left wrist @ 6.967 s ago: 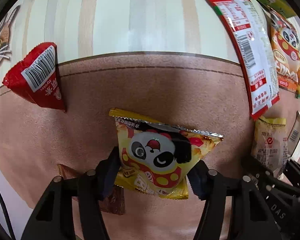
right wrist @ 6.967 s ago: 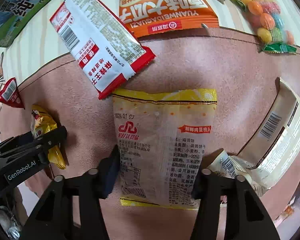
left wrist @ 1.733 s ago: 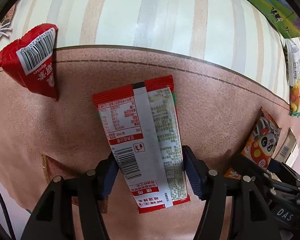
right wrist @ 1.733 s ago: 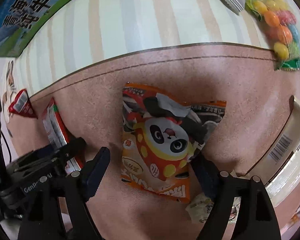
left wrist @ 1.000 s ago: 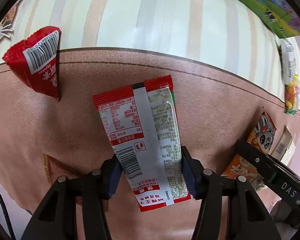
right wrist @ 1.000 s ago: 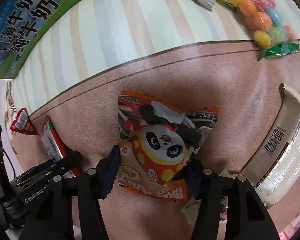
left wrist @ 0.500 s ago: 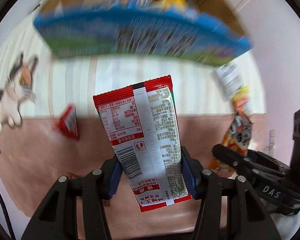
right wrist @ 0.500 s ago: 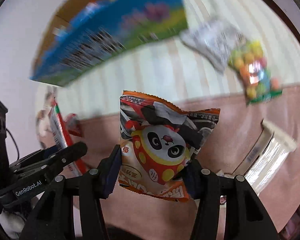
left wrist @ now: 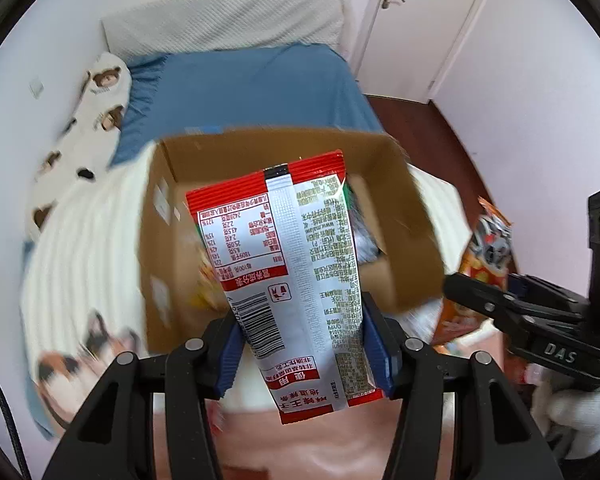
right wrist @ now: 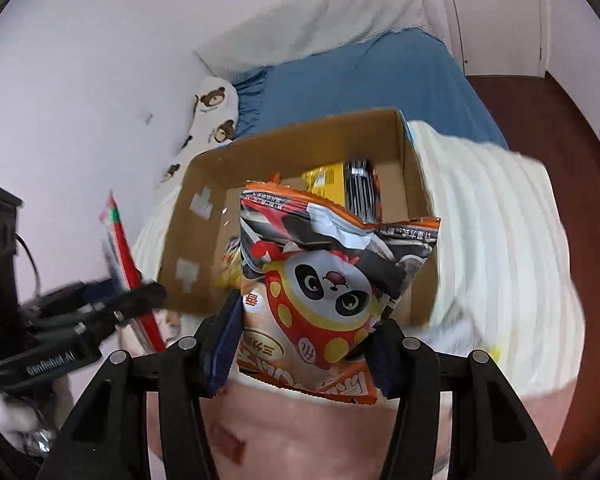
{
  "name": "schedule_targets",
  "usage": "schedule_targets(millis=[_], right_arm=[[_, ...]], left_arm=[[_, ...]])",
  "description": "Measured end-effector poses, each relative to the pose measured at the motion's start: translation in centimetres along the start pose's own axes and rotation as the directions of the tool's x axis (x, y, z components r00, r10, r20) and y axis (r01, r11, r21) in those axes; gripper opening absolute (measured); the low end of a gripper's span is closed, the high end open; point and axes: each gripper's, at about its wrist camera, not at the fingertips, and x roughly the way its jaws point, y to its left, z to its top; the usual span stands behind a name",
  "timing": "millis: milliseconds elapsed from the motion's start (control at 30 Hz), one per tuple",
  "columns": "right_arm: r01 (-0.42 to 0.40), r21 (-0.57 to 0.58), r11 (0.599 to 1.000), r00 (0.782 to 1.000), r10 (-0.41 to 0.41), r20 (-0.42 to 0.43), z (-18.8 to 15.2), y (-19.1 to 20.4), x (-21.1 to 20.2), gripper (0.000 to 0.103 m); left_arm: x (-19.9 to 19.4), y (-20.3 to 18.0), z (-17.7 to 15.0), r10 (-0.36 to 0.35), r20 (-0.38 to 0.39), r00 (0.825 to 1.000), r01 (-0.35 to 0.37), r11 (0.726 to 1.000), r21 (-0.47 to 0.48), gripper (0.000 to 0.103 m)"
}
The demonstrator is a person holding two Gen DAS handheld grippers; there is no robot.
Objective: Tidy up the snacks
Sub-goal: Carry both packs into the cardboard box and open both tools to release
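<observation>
My left gripper (left wrist: 305, 350) is shut on a red and white snack packet (left wrist: 296, 280), held upright in the air in front of an open cardboard box (left wrist: 404, 200). My right gripper (right wrist: 302, 352) is shut on an orange panda snack bag (right wrist: 328, 292), lifted before the same cardboard box (right wrist: 414, 168). Inside the box lie a yellow and a black packet (right wrist: 348, 188). The left gripper (right wrist: 80, 320) with its red packet shows at the left of the right wrist view; the right gripper (left wrist: 540, 320) with the orange bag (left wrist: 486, 248) shows at the right of the left wrist view.
The box stands on a cream striped blanket (right wrist: 496, 240) over a bed with a blue sheet (left wrist: 252, 88). A bear-print pillow (left wrist: 100, 96) lies by the wall. A white door (left wrist: 412, 20) and dark wooden floor (right wrist: 548, 128) lie beyond. A pink-brown blanket (right wrist: 320, 436) is below the grippers.
Both grippers have risen and tilted up with their packets held; the view went from the blanket close up to the open box and the room beyond.
</observation>
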Motion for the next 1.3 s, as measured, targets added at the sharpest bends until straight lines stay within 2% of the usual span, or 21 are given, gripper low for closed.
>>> schedule_targets(millis=[100,233,433,500,533,567,600,633,667,700,833,967,1133,1300], right_arm=[[0.033,-0.024,0.999,0.998,-0.034,-0.048,2.8,0.2,3.1,0.057],[0.068,-0.029,0.997,0.985,-0.072,-0.156,4.1,0.1,8.0,0.057],[0.105,-0.003,0.994,0.958,-0.102,-0.268,3.8,-1.2,13.2,0.057],[0.121,0.000,0.993,0.943,-0.115,-0.313,3.7,-1.4,14.7,0.058],[0.135,0.008,0.991,0.932,-0.124,-0.341,3.7,-1.6,15.4,0.061],[0.141,0.007,0.990,0.923,-0.129,-0.364,3.5,-1.7,16.3,0.071],[0.150,0.001,0.989,0.915,-0.138,-0.379,3.5,-1.6,16.8,0.080],[0.162,-0.008,0.987,0.909,-0.153,-0.388,3.0,-1.8,16.8,0.095],[0.170,-0.018,0.985,0.907,-0.163,-0.389,2.9,-1.7,17.0,0.096],[0.171,-0.020,0.985,0.906,-0.165,-0.389,2.9,-1.6,17.2,0.096],[0.168,-0.012,0.986,0.904,-0.159,-0.396,2.8,-1.2,17.2,0.096],[0.169,0.002,0.986,0.912,-0.155,-0.379,2.5,-1.3,16.4,0.096],[0.205,-0.004,0.979,0.936,-0.197,-0.293,2.1,-1.4,13.4,0.096],[0.234,-0.008,0.972,0.952,-0.230,-0.200,1.1,-1.1,9.9,0.096]], left_arm=[[3.0,1.8,3.8,0.048,-0.062,0.997,-0.047,0.999,0.023,0.050],[7.1,3.8,7.3,0.125,-0.133,0.983,-0.118,0.991,0.058,0.051],[13.7,6.3,10.0,0.204,-0.241,0.949,-0.187,0.978,0.091,0.051],[16.0,7.2,10.6,0.218,-0.295,0.930,-0.196,0.975,0.102,0.052],[16.6,7.5,10.8,0.220,-0.304,0.927,-0.198,0.975,0.101,0.054],[17.1,7.8,11.0,0.227,-0.304,0.925,-0.207,0.974,0.096,0.056],[17.5,7.8,11.2,0.236,-0.306,0.922,-0.216,0.971,0.098,0.064],[17.9,8.0,11.4,0.236,-0.312,0.920,-0.218,0.972,0.092,0.082],[18.2,8.2,11.6,0.229,-0.312,0.922,-0.214,0.973,0.082,0.090],[18.2,8.4,11.7,0.221,-0.308,0.925,-0.210,0.975,0.069,0.091],[17.7,8.7,11.4,0.159,-0.309,0.938,-0.164,0.986,0.009,0.091],[16.1,7.5,10.2,0.178,-0.273,0.945,-0.179,0.984,0.019,0.091],[13.0,6.1,7.3,0.142,-0.205,0.968,-0.147,0.989,-0.007,0.091],[9.4,4.7,3.8,0.141,-0.114,0.983,-0.147,0.988,-0.044,0.091]])
